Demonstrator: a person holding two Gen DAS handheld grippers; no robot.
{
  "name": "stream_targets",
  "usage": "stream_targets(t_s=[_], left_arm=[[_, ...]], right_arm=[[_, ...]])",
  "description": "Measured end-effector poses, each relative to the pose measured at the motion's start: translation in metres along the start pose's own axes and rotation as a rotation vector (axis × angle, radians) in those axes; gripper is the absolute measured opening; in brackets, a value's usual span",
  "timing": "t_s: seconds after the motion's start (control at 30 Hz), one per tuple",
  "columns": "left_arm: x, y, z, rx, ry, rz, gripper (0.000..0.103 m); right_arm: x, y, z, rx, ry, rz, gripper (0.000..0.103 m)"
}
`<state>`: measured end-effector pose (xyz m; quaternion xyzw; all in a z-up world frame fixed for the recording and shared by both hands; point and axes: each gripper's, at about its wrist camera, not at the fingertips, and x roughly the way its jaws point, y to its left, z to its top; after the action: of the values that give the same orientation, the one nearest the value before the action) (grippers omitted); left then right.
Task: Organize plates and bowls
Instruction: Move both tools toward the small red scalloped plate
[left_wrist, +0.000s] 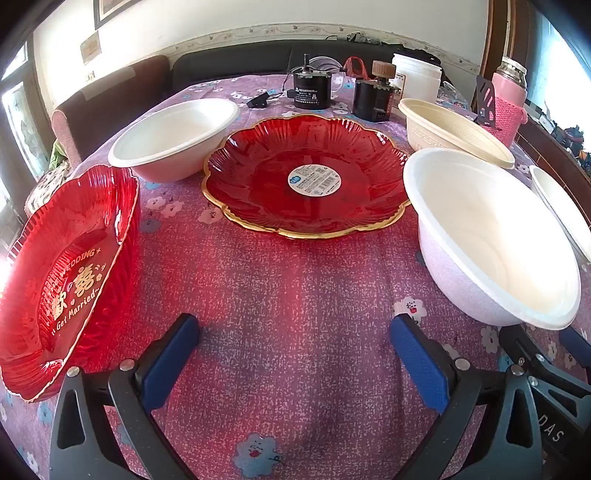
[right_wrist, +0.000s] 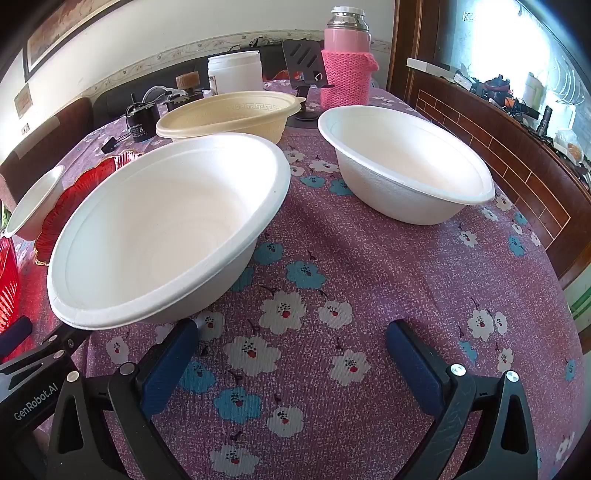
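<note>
My left gripper (left_wrist: 295, 325) is open and empty above the purple flowered tablecloth. Ahead of it lies a round red plate with a gold rim (left_wrist: 306, 173). A red heart-shaped wedding plate (left_wrist: 66, 273) sits at the left. A white bowl (left_wrist: 173, 138) stands behind it, another white bowl (left_wrist: 487, 236) at the right, a cream bowl (left_wrist: 454, 129) further back. My right gripper (right_wrist: 295, 328) is open and empty. Its left finger is close to the near white bowl (right_wrist: 166, 229). A second white bowl (right_wrist: 402, 162) stands right of it, the cream bowl (right_wrist: 229, 114) behind.
At the table's far end stand a black motor (left_wrist: 310, 90), a white jar (left_wrist: 417, 77), a black phone stand (right_wrist: 306, 66) and a pink flask in a knitted sleeve (right_wrist: 347, 62). A brown wooden ledge (right_wrist: 517, 158) runs along the table's right edge. A sofa sits behind the table.
</note>
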<state>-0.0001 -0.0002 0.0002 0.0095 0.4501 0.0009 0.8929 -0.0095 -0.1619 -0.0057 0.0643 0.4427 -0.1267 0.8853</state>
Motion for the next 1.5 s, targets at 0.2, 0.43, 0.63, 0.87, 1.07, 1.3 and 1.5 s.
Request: stream_targets(t_s=[0.2, 0.43, 0.63, 0.87, 1.07, 1.3, 1.5], left_arm=[[-0.001, 0.0, -0.001, 0.007, 0.011, -0.013, 0.103], [-0.013, 0.009, -0.013, 0.075, 0.099, -0.057, 0.103], [-0.028, 0.008, -0.03, 0.059, 0.045, -0.043, 0.103], [-0.032, 0.008, -0.032, 0.088, 0.06, -0.06, 0.103], [-0.035, 0.02, -0.029, 0.088, 0.069, -0.147, 0.103], [-0.031, 0.065, -0.01, -0.024, 0.083, -0.208, 0.096], [-0.039, 0.089, -0.014, -0.068, 0.063, -0.187, 0.096]], right_arm=[[0.0, 0.0, -0.001, 0.0, -0.001, 0.001, 0.102], [0.001, -0.003, -0.002, -0.029, 0.005, 0.029, 0.102], [-0.005, -0.005, -0.006, -0.042, 0.018, 0.04, 0.102], [-0.002, -0.002, 0.001, -0.043, 0.07, 0.033, 0.102], [-0.002, -0.002, 0.001, -0.04, 0.063, 0.031, 0.102], [-0.002, -0.001, 0.001, -0.037, 0.057, 0.028, 0.102], [-0.003, -0.002, 0.0, -0.036, 0.055, 0.028, 0.102]])
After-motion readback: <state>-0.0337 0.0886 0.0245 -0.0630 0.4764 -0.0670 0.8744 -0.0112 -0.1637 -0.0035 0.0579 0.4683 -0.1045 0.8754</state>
